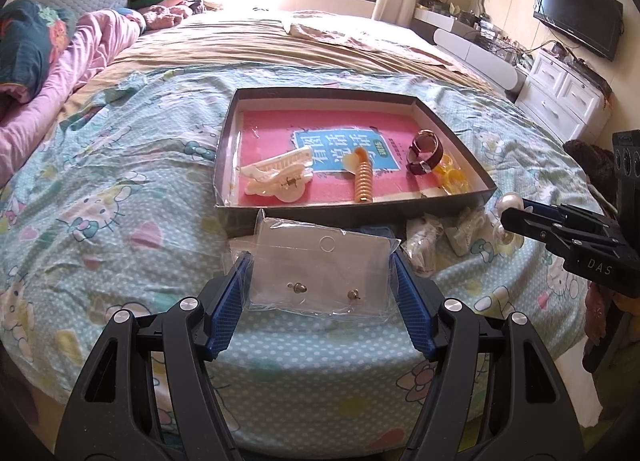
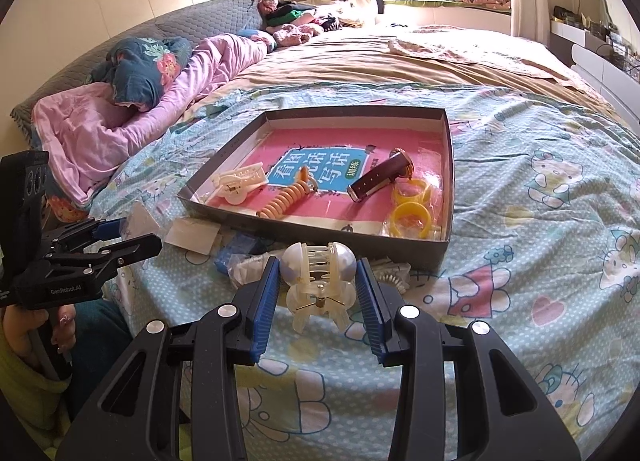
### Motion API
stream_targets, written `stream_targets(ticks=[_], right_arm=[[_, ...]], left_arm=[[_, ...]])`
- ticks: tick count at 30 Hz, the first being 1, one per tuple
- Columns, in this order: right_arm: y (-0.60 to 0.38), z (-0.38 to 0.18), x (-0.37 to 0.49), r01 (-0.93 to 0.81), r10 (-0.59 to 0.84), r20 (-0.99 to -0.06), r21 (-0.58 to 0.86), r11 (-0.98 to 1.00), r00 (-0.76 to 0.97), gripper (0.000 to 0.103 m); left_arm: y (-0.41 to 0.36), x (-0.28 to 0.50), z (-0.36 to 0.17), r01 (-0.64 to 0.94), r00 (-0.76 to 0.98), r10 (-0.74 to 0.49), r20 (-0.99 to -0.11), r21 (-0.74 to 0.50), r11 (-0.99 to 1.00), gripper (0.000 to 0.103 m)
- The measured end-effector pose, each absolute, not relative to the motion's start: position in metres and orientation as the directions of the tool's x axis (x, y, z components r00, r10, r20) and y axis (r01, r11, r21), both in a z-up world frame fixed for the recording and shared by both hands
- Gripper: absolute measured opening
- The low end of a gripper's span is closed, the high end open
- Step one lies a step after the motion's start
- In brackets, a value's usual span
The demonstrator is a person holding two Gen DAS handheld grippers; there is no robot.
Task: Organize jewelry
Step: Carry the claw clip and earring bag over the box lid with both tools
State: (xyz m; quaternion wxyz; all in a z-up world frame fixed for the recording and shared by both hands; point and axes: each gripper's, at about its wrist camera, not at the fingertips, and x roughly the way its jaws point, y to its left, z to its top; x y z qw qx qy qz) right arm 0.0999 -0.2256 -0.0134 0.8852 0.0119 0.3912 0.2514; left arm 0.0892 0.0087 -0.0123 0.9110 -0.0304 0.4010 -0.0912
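Note:
My left gripper (image 1: 320, 261) is shut on a clear plastic bag with an earring card (image 1: 322, 265) and holds it just before the dark cardboard tray (image 1: 352, 209). My right gripper (image 2: 318, 267) is shut on a pearl hair claw (image 2: 318, 277) near the tray's front edge (image 2: 312, 235). In the tray lie a cream hair claw (image 1: 278, 177), an orange spiral hair clip (image 1: 363, 181), a brown-strapped watch (image 1: 425, 152) and yellow rings (image 1: 451, 177). The right gripper shows in the left wrist view (image 1: 508, 221), the left one in the right wrist view (image 2: 132, 235).
The tray sits on a Hello Kitty sheet (image 1: 120, 201) on a bed. Small packets and a hair tie lie in front of the tray (image 1: 424, 237). Pink bedding and pillows (image 1: 80, 53) are at the left. A white dresser (image 1: 560, 101) and TV (image 1: 578, 13) stand at the right.

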Motion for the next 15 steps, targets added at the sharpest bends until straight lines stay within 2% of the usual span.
stream_targets(ticks=[15], right_arm=[[-0.23,-0.009,0.12,-0.419,0.44,-0.668,0.205,0.884,0.601,0.037]], left_arm=[[0.009,0.108,-0.006,0.129,0.671,-0.198,-0.714,-0.15,0.98,0.06]])
